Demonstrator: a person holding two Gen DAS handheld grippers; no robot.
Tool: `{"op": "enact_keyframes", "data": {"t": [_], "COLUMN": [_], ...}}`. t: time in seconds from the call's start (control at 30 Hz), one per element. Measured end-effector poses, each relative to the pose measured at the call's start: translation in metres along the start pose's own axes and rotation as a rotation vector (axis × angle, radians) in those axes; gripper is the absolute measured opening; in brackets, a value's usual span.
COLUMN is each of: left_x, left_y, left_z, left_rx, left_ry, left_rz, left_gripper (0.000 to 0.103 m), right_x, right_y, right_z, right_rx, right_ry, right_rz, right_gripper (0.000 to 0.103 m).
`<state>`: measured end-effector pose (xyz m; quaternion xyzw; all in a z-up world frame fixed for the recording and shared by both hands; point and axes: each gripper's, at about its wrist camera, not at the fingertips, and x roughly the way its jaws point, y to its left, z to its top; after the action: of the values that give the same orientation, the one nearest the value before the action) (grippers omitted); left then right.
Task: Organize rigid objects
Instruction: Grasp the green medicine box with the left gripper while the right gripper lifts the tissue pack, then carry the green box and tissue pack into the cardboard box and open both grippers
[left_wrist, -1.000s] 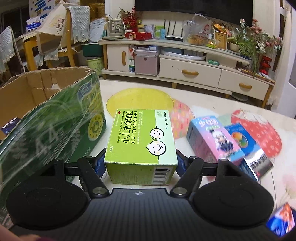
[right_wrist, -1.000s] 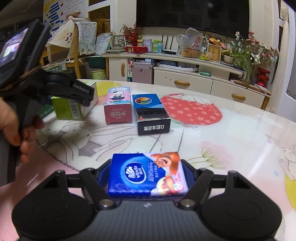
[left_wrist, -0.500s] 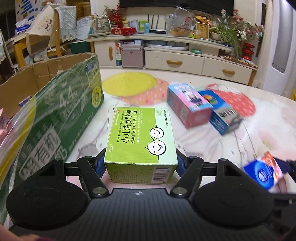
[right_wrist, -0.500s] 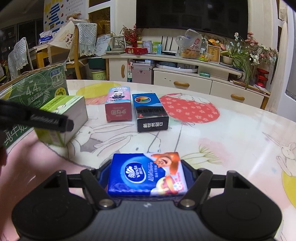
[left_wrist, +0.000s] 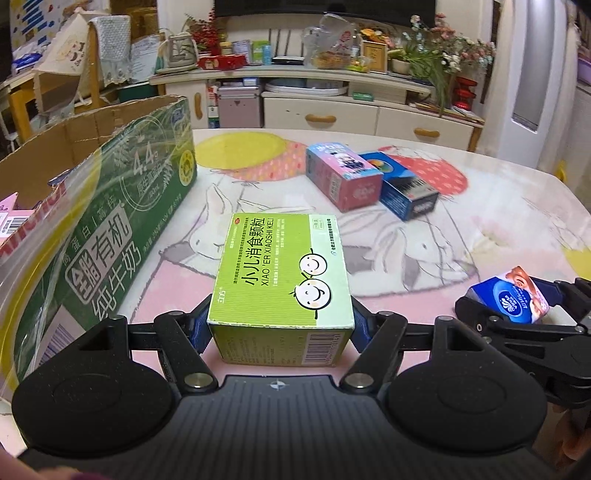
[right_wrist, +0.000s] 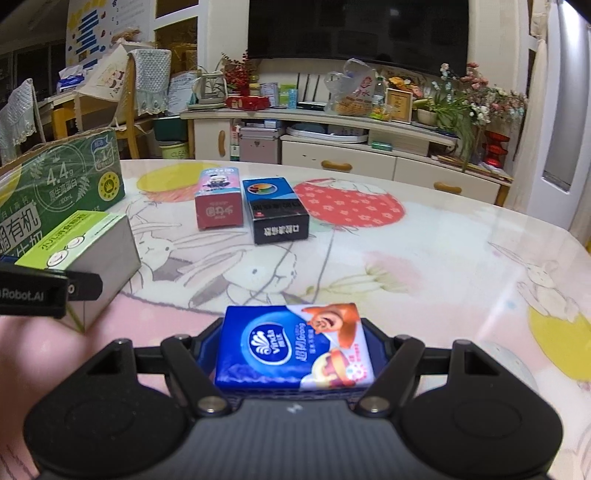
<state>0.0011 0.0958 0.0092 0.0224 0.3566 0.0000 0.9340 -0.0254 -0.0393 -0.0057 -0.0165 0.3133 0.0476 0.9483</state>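
Left gripper (left_wrist: 279, 325) is pinching a green "XIAO'ER XIAOSHI KELI" carton (left_wrist: 282, 273) beside the open cardboard milk case (left_wrist: 122, 206) at the table's (right_wrist: 424, 258) left edge, whose inside only the left view is showing, while right gripper (right_wrist: 294, 358) is squeezing a glossy blue Vinda tissue pack (right_wrist: 291, 349) near the front edge.

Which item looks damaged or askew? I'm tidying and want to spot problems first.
Only the green milk carton used as a bin: its top edge is roughly torn. The pink box and blue-black box lie flat, intact.
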Motion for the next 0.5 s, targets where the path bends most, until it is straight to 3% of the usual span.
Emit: {"op": "enact_keyframes", "data": {"t": [0.5], "left_x": [-0.023], "left_y": [0.003], "left_z": [0.001], "left_rx": [0.040], "left_ry": [-0.029], "left_rz": [-0.083], "left_gripper": [0.087], "right_x": [-0.035], "right_y": [0.014], "right_z": [-0.020], "right_rx": [0.035], "right_ry": [0.037], "right_rz": [-0.052], "right_gripper": [0.073]}}
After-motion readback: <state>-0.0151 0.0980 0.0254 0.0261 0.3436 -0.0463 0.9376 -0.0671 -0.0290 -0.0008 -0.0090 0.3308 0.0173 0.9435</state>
